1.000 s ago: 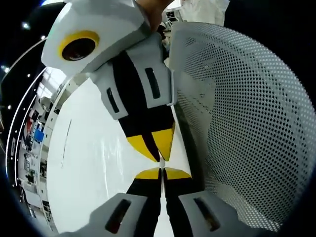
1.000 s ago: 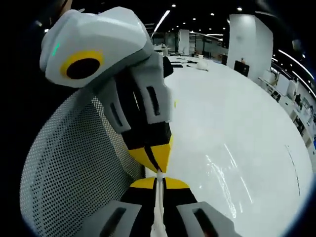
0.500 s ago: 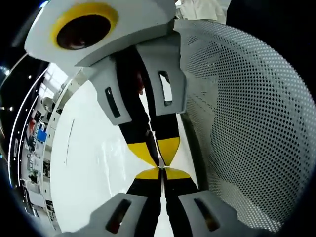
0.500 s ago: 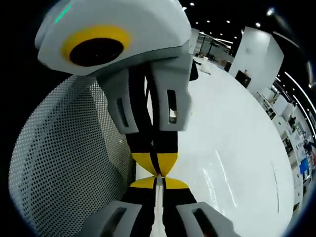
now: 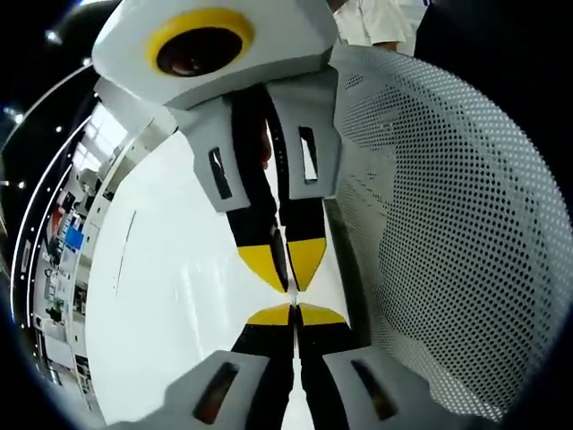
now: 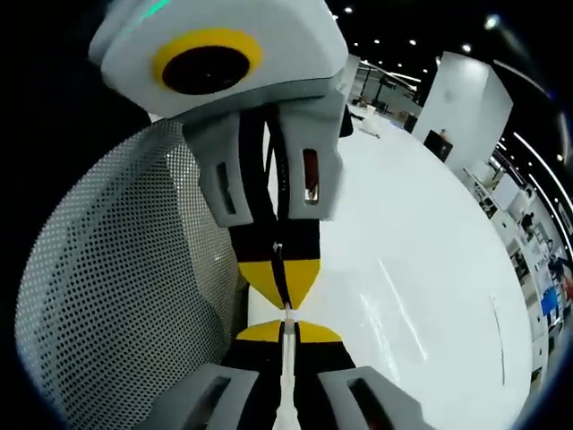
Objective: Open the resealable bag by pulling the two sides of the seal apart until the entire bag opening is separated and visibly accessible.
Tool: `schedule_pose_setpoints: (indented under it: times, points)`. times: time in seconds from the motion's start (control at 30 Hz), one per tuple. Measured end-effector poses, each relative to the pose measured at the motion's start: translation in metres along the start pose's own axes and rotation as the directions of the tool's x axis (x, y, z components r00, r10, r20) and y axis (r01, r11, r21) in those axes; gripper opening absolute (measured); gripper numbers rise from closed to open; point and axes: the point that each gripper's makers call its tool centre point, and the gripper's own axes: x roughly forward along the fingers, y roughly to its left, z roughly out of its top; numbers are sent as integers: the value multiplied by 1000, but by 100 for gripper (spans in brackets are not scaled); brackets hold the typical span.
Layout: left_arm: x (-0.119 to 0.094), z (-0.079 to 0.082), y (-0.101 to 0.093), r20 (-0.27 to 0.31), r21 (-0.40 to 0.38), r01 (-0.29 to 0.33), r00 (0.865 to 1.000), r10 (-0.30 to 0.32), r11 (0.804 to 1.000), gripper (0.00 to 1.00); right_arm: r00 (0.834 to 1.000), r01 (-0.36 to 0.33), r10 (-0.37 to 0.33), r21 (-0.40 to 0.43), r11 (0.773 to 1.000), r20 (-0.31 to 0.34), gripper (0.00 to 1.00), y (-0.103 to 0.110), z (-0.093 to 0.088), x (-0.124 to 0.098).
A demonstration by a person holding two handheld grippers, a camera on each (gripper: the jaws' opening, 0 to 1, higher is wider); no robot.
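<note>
Both grippers meet tip to tip, jaws pressed together: the left gripper [image 5: 293, 313] and right gripper [image 6: 285, 330] each pinch an edge of the perforated bag [image 6: 116, 296], above the white table [image 6: 421, 296]. Its contents cannot be told.

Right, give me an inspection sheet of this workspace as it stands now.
Surface: white glossy table, bare near the grippers.
Job's things: resealable bag, white with a dot pattern, standing beside the grippers; a thin white edge of it runs between the right gripper's jaws. The opening is not seen parted.
Clutter: small items at the table's far end, too small to tell.
Grippers: left gripper jaws closed, what it pinches unclear; right gripper closed on the bag edge; the two meet tip to tip.
Cables: nothing seen.
Surroundings: white pillar, dark ceiling with lights, shelving, a person in white.
</note>
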Motion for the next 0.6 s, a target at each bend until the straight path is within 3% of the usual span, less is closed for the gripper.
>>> schedule_pose_setpoints:
  times: [0.37, 0.4, 0.43, 0.5, 0.6]
  points:
    - [-3, -3, -3, 15, -28, 12, 1000, -11, 1000, 0, 1000, -2, 2, 0, 1000, -30, 0, 2, -14, 1]
    - [-3, -4, -2, 10, -27, 11, 1000, -11, 1000, 0, 997, -3, 3, -9, 1000, -71, 0, 2, -20, 1]
    - [-4, -3, -3, 22, -35, 9, 1000, -8, 999, 0, 998, -13, 10, -40, 999, -62, 0, 0, -20, -1]
    - [-6, -4, -2, 16, -38, 8, 1000, -7, 999, 0, 1000, -1, 3, 51, 999, -29, 0, -1, -17, -1]
    - [-8, -3, 0, 14, -21, 0, 1000, 0, 1000, 0, 1000, 3, -3, 21, 1000, -30, 0, -1, -15, -1]
